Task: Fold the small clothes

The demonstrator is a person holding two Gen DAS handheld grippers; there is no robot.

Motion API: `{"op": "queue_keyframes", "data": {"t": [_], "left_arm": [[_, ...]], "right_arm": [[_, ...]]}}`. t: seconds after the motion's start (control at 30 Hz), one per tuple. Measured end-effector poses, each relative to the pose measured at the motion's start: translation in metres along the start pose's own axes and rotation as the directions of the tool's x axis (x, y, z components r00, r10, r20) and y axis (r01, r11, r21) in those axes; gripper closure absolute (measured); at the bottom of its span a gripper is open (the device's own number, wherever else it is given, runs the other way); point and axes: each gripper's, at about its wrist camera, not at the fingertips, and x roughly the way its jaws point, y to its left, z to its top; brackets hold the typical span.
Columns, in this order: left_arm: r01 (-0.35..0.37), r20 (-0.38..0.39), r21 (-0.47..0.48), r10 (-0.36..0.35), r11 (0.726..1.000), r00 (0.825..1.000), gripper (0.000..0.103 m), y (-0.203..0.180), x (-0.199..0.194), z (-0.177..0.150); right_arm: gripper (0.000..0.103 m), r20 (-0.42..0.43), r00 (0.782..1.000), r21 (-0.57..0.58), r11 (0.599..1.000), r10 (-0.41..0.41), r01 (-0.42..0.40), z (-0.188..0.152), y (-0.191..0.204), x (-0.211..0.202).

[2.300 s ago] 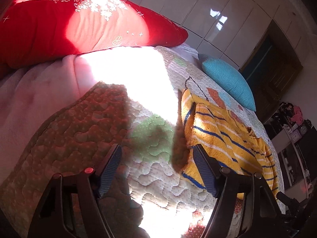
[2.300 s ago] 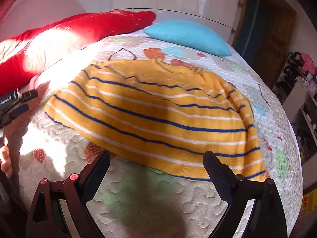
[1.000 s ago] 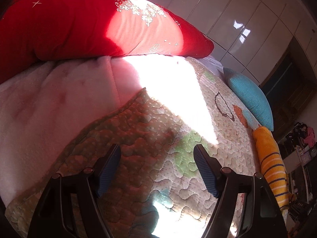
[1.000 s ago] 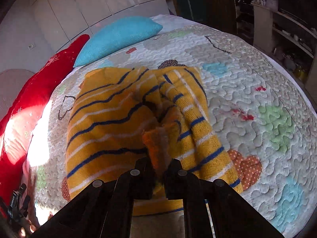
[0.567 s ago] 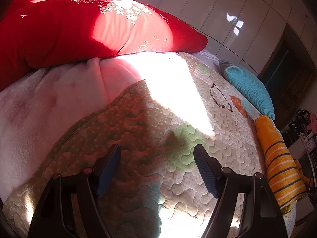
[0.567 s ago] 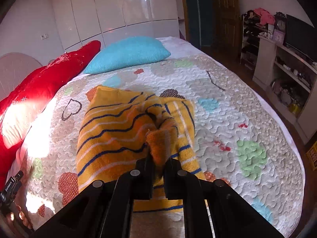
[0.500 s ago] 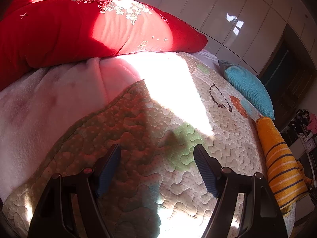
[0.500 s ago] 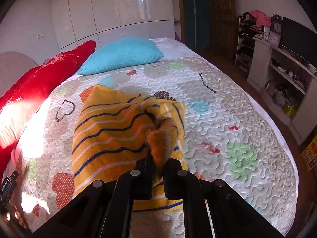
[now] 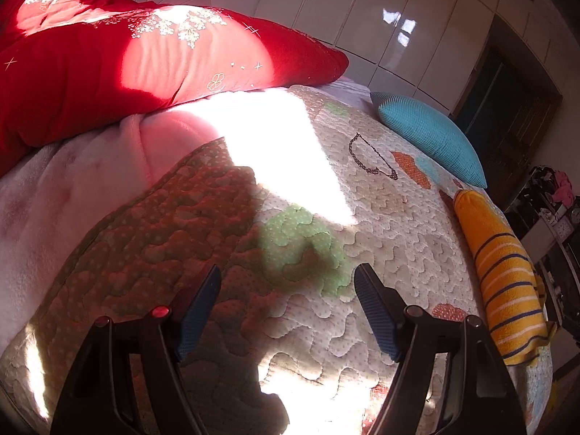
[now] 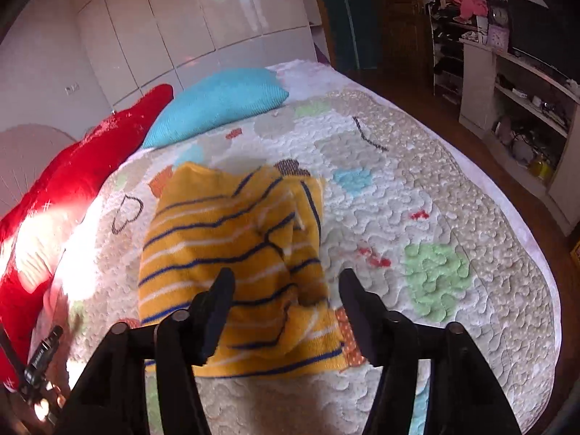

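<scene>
A small yellow sweater [image 10: 232, 239] with blue and white stripes lies folded over on the quilted bedspread [image 10: 417, 195]. My right gripper [image 10: 286, 293] hovers above its near part with its jaws opening; the cloth has dropped from between them and no pad touches it. In the left wrist view the same sweater [image 9: 504, 275] shows as a narrow roll at the far right. My left gripper [image 9: 288, 301] stands open over the bare quilt [image 9: 308, 239], well to the left of the sweater, with nothing between its fingers.
A long red pillow [image 9: 145, 61] and a pink blanket [image 9: 72, 188] lie along the head of the bed, with a blue cushion [image 10: 221, 101] beside them. White wardrobe doors [image 10: 203, 29] stand behind. Shelves with clutter [image 10: 518, 83] line the right wall past the bed edge.
My right gripper let go of the pinched sweater fold and its jaws spread; the cloth dropped onto the bed as the gripper rose. My left gripper shifted slightly over the quilt, still open.
</scene>
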Motion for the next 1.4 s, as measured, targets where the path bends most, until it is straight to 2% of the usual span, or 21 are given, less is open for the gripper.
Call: {"op": "queue_keyframes", "data": {"t": [0.07,0.23,0.27,0.3,0.33,0.37,0.4,0.5,0.6,0.63,0.7,0.77,0.83,0.87,0.93,1.0,1.1,1.17,1.23,1.3,1.4], "left_arm": [[0.006,-0.003,0.014,-0.006,1.0,1.0,0.028,-0.005,0.002,-0.003],[-0.009,-0.01,0.049,0.01,0.999,1.0,0.028,-0.011,0.007,-0.008],[-0.01,-0.012,0.045,0.01,0.999,1.0,0.028,-0.01,0.008,-0.008],[-0.009,-0.016,0.038,0.009,0.999,1.0,0.028,-0.009,0.008,-0.008],[-0.008,-0.021,0.029,0.009,1.0,1.0,0.028,-0.007,0.01,-0.008],[-0.007,-0.029,0.02,0.008,1.0,1.0,0.028,-0.006,0.011,-0.008],[-0.005,-0.037,0.013,0.006,1.0,0.999,0.028,-0.004,0.013,-0.008],[-0.014,-0.052,0.018,0.015,1.0,0.999,0.028,-0.006,0.016,-0.007],[-0.031,-0.057,0.047,0.034,0.998,0.998,0.028,-0.012,0.018,-0.008],[-0.03,-0.055,0.051,0.033,0.998,0.998,0.028,-0.013,0.017,-0.009],[-0.026,-0.053,0.043,0.028,0.999,0.998,0.027,-0.011,0.017,-0.009],[-0.025,-0.057,0.03,0.026,0.999,0.998,0.027,-0.008,0.017,-0.009],[-0.031,-0.059,0.032,0.033,0.999,0.998,0.027,-0.009,0.019,-0.009],[-0.036,-0.059,0.039,0.039,0.999,0.998,0.027,-0.01,0.019,-0.009],[-0.042,-0.058,0.053,0.046,0.998,0.997,0.025,-0.013,0.02,-0.01],[-0.04,-0.058,0.052,0.043,0.998,0.997,0.025,-0.013,0.02,-0.01],[-0.028,-0.06,0.038,0.03,0.999,0.998,0.025,-0.01,0.02,-0.009],[-0.025,-0.061,0.036,0.027,0.999,0.998,0.025,-0.009,0.02,-0.01],[-0.024,-0.06,0.038,0.027,0.999,0.998,0.025,-0.009,0.019,-0.01],[-0.023,-0.06,0.037,0.025,0.999,0.998,0.024,-0.009,0.019,-0.01],[-0.024,-0.062,0.038,0.026,0.999,0.998,0.024,-0.009,0.02,-0.01]], "right_arm": [[0.025,-0.013,1.0,-0.001,1.0,0.023,-0.023,0.026,0.005,0.019],[0.027,-0.235,0.971,0.018,0.999,0.053,-0.05,0.057,0.016,0.132],[0.047,-0.272,0.96,0.035,0.997,0.074,-0.067,0.057,0.017,0.149],[0.058,-0.296,0.947,0.066,0.992,0.123,-0.109,0.057,0.019,0.159],[0.063,-0.291,0.946,0.072,0.989,0.145,-0.13,0.059,0.022,0.159],[0.08,-0.267,0.952,0.051,0.988,0.151,-0.143,0.06,0.026,0.152],[0.087,-0.25,0.958,0.022,0.99,0.143,-0.142,0.062,0.028,0.144],[0.089,-0.202,0.979,-0.06,0.998,-0.036,0.025,0.065,0.023,0.135],[0.089,-0.235,0.934,-0.197,0.954,-0.27,0.226,0.057,0.021,0.156],[0.089,-0.239,0.926,-0.208,0.947,-0.293,0.246,0.057,0.019,0.157],[0.089,-0.159,0.94,-0.162,0.947,-0.301,0.276,0.063,0.021,0.14],[0.087,-0.044,0.974,-0.107,0.97,-0.224,0.218,0.072,0.033,0.111],[0.085,-0.035,0.998,-0.104,0.993,-0.053,0.049,0.078,0.057,0.097],[0.083,-0.063,0.997,-0.111,0.992,0.05,-0.056,0.079,0.073,0.096],[0.081,-0.174,0.948,-0.1,0.953,0.266,-0.286,0.08,0.105,0.108],[0.08,-0.278,0.862,-0.041,0.891,0.424,-0.452,0.076,0.132,0.131],[0.078,-0.391,0.782,0.084,0.865,0.485,-0.494,0.067,0.145,0.191],[0.083,-0.401,0.789,0.197,0.885,0.466,-0.423,0.064,0.133,0.229],[0.085,-0.355,0.784,0.33,0.853,0.509,-0.405,0.059,0.117,0.247],[0.083,-0.323,0.758,0.411,0.805,0.567,-0.427,0.057,0.107,0.248],[0.082,-0.348,0.721,0.365,0.795,0.599,-0.485,0.05,0.115,0.229]]}}
